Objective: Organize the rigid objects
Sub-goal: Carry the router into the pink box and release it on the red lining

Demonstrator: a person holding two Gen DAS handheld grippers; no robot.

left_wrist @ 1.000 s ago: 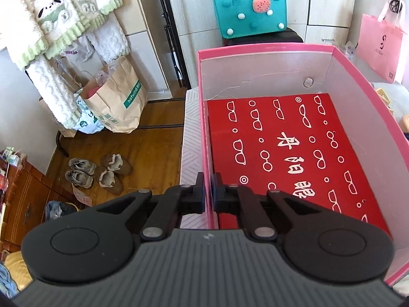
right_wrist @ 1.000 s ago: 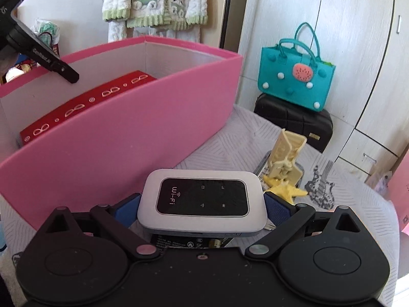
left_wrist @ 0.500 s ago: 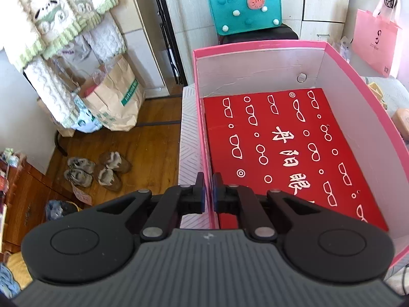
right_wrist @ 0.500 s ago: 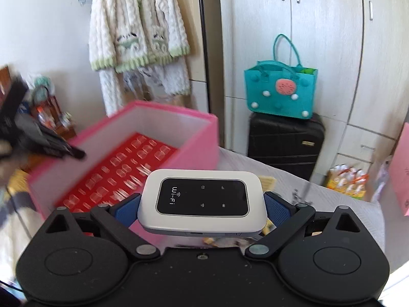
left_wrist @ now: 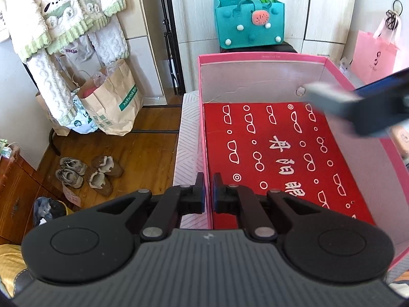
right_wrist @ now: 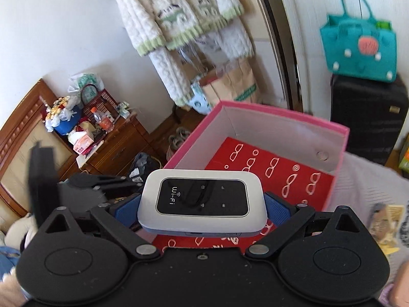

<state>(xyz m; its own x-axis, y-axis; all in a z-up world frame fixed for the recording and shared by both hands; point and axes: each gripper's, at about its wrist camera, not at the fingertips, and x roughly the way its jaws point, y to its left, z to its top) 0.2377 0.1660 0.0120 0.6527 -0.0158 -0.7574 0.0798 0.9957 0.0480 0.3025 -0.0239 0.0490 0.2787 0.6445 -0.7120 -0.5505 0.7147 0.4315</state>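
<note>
My right gripper (right_wrist: 202,204) is shut on a white Wi-Fi router (right_wrist: 202,202) with a black face, held above the near end of the pink box (right_wrist: 286,119). A red case with white glasses print (right_wrist: 288,176) lies flat in the box. My left gripper (left_wrist: 208,195) is shut on the left wall of the pink box (left_wrist: 204,138). In the left wrist view the right gripper (left_wrist: 368,105) with the router (left_wrist: 327,94) shows blurred over the box's far right corner, above the red case (left_wrist: 276,153).
The box stands on a pale patterned bed cover (left_wrist: 188,133). A teal felt bag (left_wrist: 249,21) sits on a black suitcase (right_wrist: 368,117) behind. Paper bags (left_wrist: 112,102) and shoes (left_wrist: 87,171) are on the wooden floor at left. A cluttered wooden cabinet (right_wrist: 102,143) stands nearby.
My right gripper has lifted the router up and moved it over the open pink box; it now appears in the left wrist view. The left gripper keeps its hold on the box wall.
</note>
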